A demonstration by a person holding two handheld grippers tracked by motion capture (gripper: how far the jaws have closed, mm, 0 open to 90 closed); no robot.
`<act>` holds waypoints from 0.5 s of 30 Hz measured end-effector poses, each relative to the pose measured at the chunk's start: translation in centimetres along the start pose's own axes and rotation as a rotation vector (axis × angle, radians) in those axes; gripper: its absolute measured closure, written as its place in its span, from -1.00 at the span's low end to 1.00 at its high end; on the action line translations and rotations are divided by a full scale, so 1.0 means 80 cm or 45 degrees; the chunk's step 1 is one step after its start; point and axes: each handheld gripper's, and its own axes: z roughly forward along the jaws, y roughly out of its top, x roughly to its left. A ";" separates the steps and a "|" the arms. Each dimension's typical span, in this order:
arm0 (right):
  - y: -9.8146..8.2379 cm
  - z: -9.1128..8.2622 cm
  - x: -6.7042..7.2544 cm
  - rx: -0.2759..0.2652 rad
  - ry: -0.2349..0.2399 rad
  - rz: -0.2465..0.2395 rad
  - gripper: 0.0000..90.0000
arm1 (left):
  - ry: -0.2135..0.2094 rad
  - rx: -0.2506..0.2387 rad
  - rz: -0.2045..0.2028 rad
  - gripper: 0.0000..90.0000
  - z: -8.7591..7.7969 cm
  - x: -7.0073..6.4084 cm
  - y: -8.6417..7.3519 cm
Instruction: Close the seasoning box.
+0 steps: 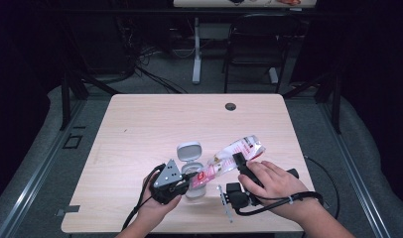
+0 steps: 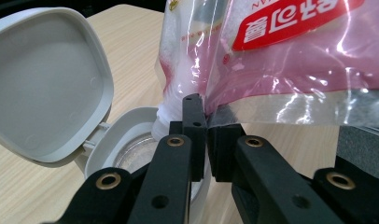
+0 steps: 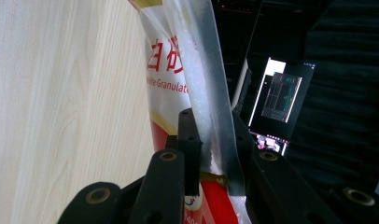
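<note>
A clear and red bag of white sugar (image 1: 234, 151) hangs tilted over the table, low end to the left. My left gripper (image 1: 193, 174) is shut on the bag's low corner (image 2: 271, 60), right above the mouth of a pale grey container (image 2: 131, 151). The container's flip lid (image 2: 47, 84) stands open, as the high view also shows the lid (image 1: 189, 150). My right gripper (image 1: 236, 159) is shut on the bag's middle, holding the upper part raised. In the right gripper view the jaws (image 3: 212, 126) pinch the bag's clear side (image 3: 178, 70). Whether sugar is falling I cannot tell.
The light wooden table (image 1: 155, 124) has a cable hole (image 1: 231, 106) near its far edge. Cables trail from both grippers toward the front edge. A dark chair (image 1: 256, 44) and a table leg stand beyond the far side. A lit screen (image 3: 281, 98) glows off to the side.
</note>
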 end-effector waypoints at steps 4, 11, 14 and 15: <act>0.001 0.000 0.000 0.002 0.003 0.001 0.78 | 0.001 0.000 -0.003 0.94 0.000 0.000 0.000; 0.002 -0.001 -0.002 0.007 -0.005 -0.005 0.78 | -0.008 0.001 0.000 0.94 0.000 -0.001 -0.001; 0.002 -0.001 -0.002 0.003 0.000 -0.002 0.79 | -0.009 0.000 0.000 0.94 0.000 -0.002 -0.001; 0.002 -0.001 -0.003 0.002 0.000 -0.002 0.79 | -0.010 0.000 0.000 0.94 0.000 -0.002 -0.001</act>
